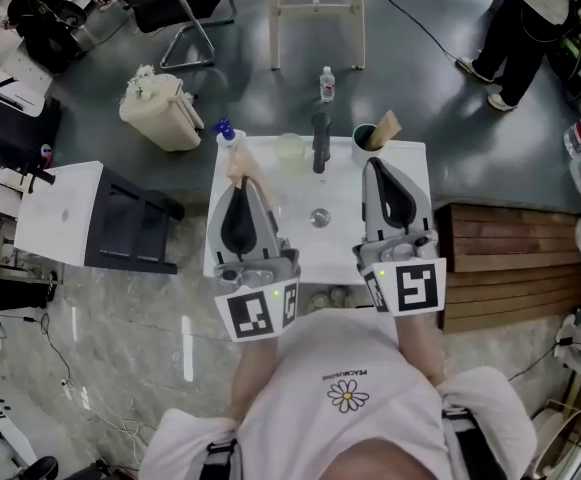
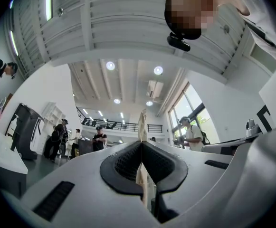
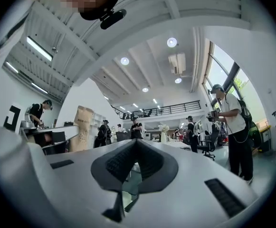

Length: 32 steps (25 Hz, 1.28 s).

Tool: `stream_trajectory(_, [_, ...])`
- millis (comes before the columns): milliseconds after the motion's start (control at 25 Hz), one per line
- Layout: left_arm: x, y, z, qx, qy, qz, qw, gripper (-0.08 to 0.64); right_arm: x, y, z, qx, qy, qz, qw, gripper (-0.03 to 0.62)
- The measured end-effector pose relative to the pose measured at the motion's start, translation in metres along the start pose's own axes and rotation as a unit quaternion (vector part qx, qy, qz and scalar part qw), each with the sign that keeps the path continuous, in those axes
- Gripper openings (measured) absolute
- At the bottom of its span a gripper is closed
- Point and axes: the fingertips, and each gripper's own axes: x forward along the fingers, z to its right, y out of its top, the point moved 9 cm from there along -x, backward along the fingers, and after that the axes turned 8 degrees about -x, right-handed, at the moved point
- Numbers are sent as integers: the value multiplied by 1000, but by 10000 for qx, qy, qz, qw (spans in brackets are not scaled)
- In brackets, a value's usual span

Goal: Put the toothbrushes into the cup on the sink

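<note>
Your left gripper (image 1: 240, 190) has its fingers clenched on a slim beige toothbrush (image 1: 242, 168) above the left side of the white sink (image 1: 345, 193). Your right gripper (image 1: 375, 168) has its fingers pressed together, empty, just beside the round dark-mouthed cup (image 1: 362, 140), which holds a second tan toothbrush (image 1: 385, 128).

I am seeing pale grey shells and black ribbed pads on the left gripper (image 1: 244, 186), and the right gripper (image 1: 376, 166) is showing the same colours. The toothbrush (image 2: 141, 122) is looking cream-beige. The marker cubes (image 1: 260, 313) are showing black square patterns on white. The sink (image 1: 410, 208) is appearing plain white, the faucet (image 1: 319, 140) black and the cup (image 1: 360, 143) dark, with a tan packet (image 1: 384, 128) in it. My shirt (image 1: 300, 408) is showing white with a small white daisy print that has a yellow centre.
</note>
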Motion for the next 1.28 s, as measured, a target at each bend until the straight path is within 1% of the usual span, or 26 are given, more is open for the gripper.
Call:
stream_trajectory(160, [-1, 0, 2, -9, -39, -4, 10000, 17, -2, -3, -4, 125, 89, -111, 9998, 12])
stream_trajectory(520, [-4, 2, 1, -18, -7, -21, 10000, 17, -4, -2, -2, 189, 81, -122, 9997, 12])
stream_trajectory(680, [-2, -2, -2, -105, -4, -34, 9999, 17, -4, -4, -3, 206, 80, -158, 9996, 12])
stream_trajectory(880, [15, -9, -4, -55, -146, 51, 9999, 17, -7, -5, -2, 196, 57, -233, 9995, 12])
stream_trajectory(960, [27, -13, -7, -99, -247, 111, 9996, 18, -8, -7, -1, 189, 30, -246, 9995, 12])
stream_trajectory(1080, [46, -28, -14, -349, -516, 158, 9979, 17, -13, -10, 6, 89, -52, -300, 9995, 12])
stream_trajectory(1160, [57, -40, -21, -458, -627, 135, 9969, 17, -17, -11, 10, 8, -160, -365, 9992, 12])
stream_trajectory(1280, [73, -60, -36, -395, -622, -11, 9973, 17, -22, -12, 13, -41, -309, -469, 9984, 12])
